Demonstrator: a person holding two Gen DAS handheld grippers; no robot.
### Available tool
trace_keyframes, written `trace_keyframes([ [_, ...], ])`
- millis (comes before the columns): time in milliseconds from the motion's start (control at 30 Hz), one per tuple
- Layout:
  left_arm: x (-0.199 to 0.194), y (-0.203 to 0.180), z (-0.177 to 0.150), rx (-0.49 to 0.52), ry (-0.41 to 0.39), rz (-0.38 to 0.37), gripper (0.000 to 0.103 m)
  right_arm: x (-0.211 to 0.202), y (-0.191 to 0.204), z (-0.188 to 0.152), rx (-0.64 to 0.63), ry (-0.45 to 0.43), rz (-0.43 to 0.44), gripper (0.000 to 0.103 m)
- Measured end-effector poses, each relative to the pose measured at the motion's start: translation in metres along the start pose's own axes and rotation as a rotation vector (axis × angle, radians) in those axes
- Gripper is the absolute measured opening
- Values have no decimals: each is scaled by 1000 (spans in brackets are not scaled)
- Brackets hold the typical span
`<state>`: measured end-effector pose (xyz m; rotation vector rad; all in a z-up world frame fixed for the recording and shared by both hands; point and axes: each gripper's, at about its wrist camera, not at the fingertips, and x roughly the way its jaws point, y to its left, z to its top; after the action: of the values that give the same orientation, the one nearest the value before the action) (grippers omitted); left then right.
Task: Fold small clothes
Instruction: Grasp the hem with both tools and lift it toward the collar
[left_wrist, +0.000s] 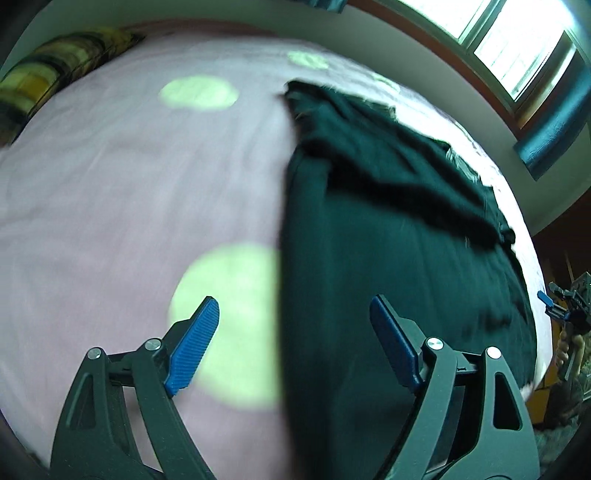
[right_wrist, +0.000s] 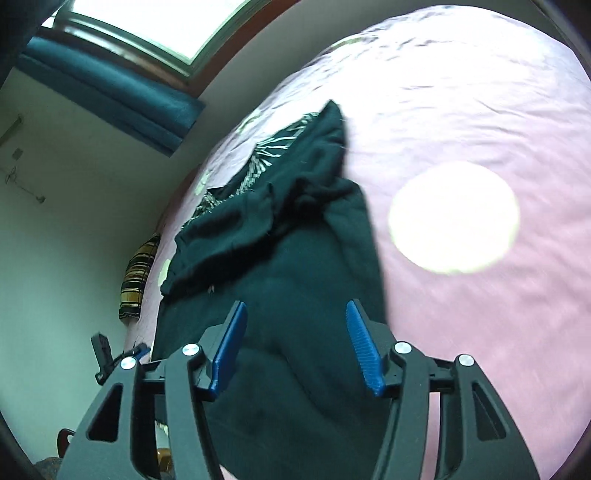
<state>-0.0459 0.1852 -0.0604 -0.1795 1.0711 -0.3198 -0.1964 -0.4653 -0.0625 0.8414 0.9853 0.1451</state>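
dark garment (left_wrist: 388, 240), pink spotted bedsheet (left_wrist: 129, 177), window (left_wrist: 517, 44)

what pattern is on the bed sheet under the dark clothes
Pink bed sheet with large pale yellow-green dots, clearest in the right wrist view.

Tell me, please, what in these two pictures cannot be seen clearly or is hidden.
- Dark garment: what kind it is; left wrist view, motion blur, bunched far end.
- Patterned cloth: mostly hidden under the dark garment; right wrist view.
- Striped pillow: cut off by the bed's edge; right wrist view.
- Right tongs: tiny at the frame edge in the left wrist view.
- Garment's near edge: behind the tongs' arms, both views.
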Motion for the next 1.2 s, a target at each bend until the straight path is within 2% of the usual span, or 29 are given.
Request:
trace_keyframes([
  [133,-13,15,-36,-35,56,-98,83,-16,-22,-22,40,14,36,57],
  [233,-23,16,-60,-52,92,-253,83,-22,-36,-37,68,25,99,58],
  [333,-26,17,-74,-85,114,-352,83,-25,-44,-54,54,45,138,64],
  [433,-22,14,-83,-128,126,-436,82,-20,-49,-70,55,103,187,64],
  [500,-14,14,-83,-171,151,-504,72,-18,-43,-78,21,135,196,64],
  [567,-2,11,-87,-226,188,-549,55,-16,-37,-83,-3,169,217,64],
  [800,0,4,-87,-214,150,-516,50,-14,-32,-89,-4,183,237,64],
  [833,1,2,-86,-213,142,-496,45,-15,-31,-90,-11,184,230,65],
  [933,-2,-2,-88,-183,134,-406,19,-13,-23,-94,-40,193,183,64],
  [1067,-4,-4,-89,-174,120,-364,16,-13,-16,-100,-76,229,162,59],
  [1200,-1,-4,-89,-195,117,-365,15,-12,-10,-112,-85,266,204,59],
])
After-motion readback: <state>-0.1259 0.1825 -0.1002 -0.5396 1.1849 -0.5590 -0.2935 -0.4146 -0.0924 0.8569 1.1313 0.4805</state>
